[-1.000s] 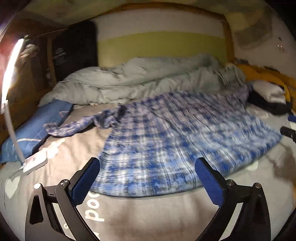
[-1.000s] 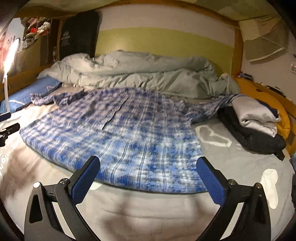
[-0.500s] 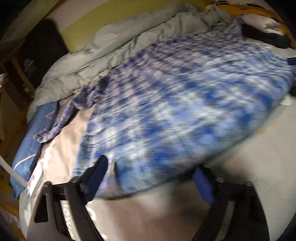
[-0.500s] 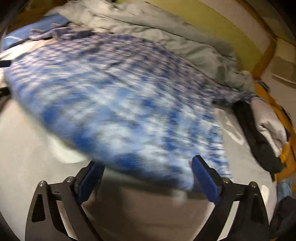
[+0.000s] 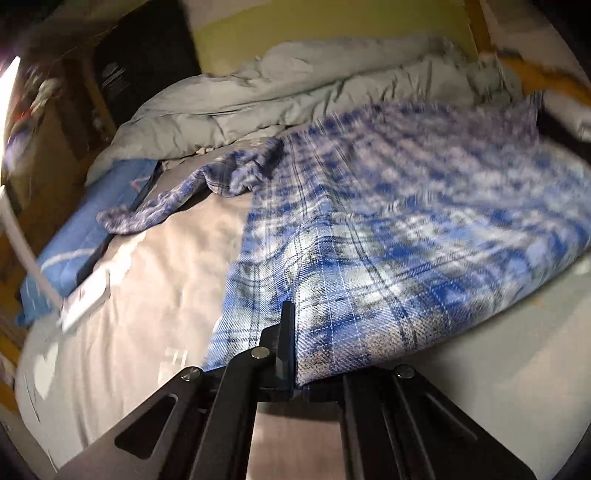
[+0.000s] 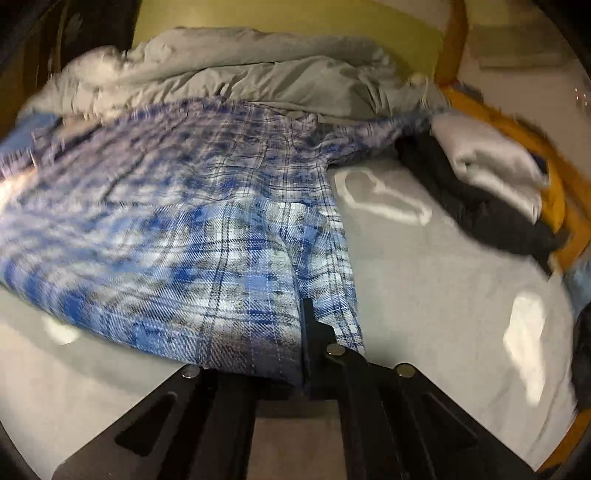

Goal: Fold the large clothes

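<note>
A blue-and-white plaid shirt point(image 5: 388, 221) lies spread across the grey sheet point(image 5: 155, 295) of a bed, its hem toward the near edge and its collar end toward the far side.

The left gripper point(image 5: 291, 350) has its fingers clamped on the shirt's near left corner; they have just been closing, and the fabric is pinched between them, with one dark finger point(image 5: 286, 332) standing on edge against the cloth. From this corner the hem runs off to the right. A sleeve point(image 5: 166, 199) trails out to the left, crumpled on the sheet.

The right gripper point(image 6: 304, 350) has likewise just closed, and its fingers are clamped on the near right corner of the shirt point(image 6: 192, 229), the cloth bunched at the pinch. The right side edge runs from there toward the far side.

Behind the shirt, a rumpled grey duvet point(image 5: 295, 88) is heaped along the far side of the bed, against a green headboard point(image 6: 295, 26). A blue pillow point(image 5: 70, 251) lies at the left edge, with a white flat object point(image 5: 86, 299) just beside it on the sheet. At the right edge, a folded white garment point(image 6: 491, 162) rests on a dark one point(image 6: 476, 210), near a yellow item point(image 6: 554, 192). White heart shapes point(image 6: 380, 195) are printed on the sheet.
</note>
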`<state>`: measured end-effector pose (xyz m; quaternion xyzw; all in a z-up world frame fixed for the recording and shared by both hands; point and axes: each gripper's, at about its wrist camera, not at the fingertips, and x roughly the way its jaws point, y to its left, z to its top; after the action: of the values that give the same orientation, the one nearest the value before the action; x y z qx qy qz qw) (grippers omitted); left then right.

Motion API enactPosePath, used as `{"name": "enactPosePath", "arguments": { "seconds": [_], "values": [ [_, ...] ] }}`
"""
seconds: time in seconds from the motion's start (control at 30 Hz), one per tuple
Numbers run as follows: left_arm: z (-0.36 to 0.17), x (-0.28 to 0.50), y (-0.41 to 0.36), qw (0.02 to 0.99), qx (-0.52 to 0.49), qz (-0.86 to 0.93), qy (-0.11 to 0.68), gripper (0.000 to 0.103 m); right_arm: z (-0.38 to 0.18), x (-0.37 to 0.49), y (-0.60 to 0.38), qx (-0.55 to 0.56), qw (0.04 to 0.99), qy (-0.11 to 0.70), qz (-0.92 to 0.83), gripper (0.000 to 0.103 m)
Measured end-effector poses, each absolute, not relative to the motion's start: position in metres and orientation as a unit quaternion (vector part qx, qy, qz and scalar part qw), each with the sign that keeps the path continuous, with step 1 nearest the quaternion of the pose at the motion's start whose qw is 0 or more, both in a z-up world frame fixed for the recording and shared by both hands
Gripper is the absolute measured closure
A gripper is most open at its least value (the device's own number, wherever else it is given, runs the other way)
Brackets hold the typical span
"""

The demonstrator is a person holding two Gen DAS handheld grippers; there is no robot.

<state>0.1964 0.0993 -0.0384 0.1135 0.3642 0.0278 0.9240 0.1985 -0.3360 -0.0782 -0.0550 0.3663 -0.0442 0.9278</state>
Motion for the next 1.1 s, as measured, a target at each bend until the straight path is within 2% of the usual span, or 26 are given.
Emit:
{"name": "enactPosePath", "arguments": {
  "seconds": [0.1, 0.3, 0.57, 0.7, 0.77, 0.9, 1.1],
  "values": [
    [-0.027, 0.152, 0.100, 0.928, 0.068, 0.020, 0.365, 0.100, -0.068, 0.161, -0.343, -0.038, 0.931, 0.360, -0.038, 0.102],
    [-0.035, 0.092, 0.097, 0.917, 0.048, 0.007, 0.395, 0.099, -0.067, 0.113, -0.343, -0.047, 0.928, 0.368, -0.031, 0.101],
    [-0.030, 0.095, 0.091, 0.910, 0.070, 0.005, 0.408, 0.098, -0.064, 0.130, -0.346, -0.052, 0.921, 0.384, -0.030, 0.101],
    [-0.019, 0.130, 0.091, 0.887, 0.090, -0.028, 0.452, 0.098, -0.052, 0.151, -0.349, -0.050, 0.921, 0.386, -0.018, 0.096],
    [-0.008, 0.157, 0.097, 0.884, 0.071, -0.045, 0.459, 0.097, -0.044, 0.172, -0.353, -0.046, 0.922, 0.385, -0.015, 0.090],
    [0.000, 0.215, 0.109, 0.879, 0.051, -0.040, 0.472, 0.093, -0.035, 0.231, -0.361, -0.012, 0.920, 0.392, -0.003, 0.090],
    [-0.020, 0.286, 0.119, 0.864, 0.047, -0.040, 0.500, 0.093, -0.053, 0.303, -0.355, -0.034, 0.904, 0.427, 0.004, 0.090]
  ]
}}
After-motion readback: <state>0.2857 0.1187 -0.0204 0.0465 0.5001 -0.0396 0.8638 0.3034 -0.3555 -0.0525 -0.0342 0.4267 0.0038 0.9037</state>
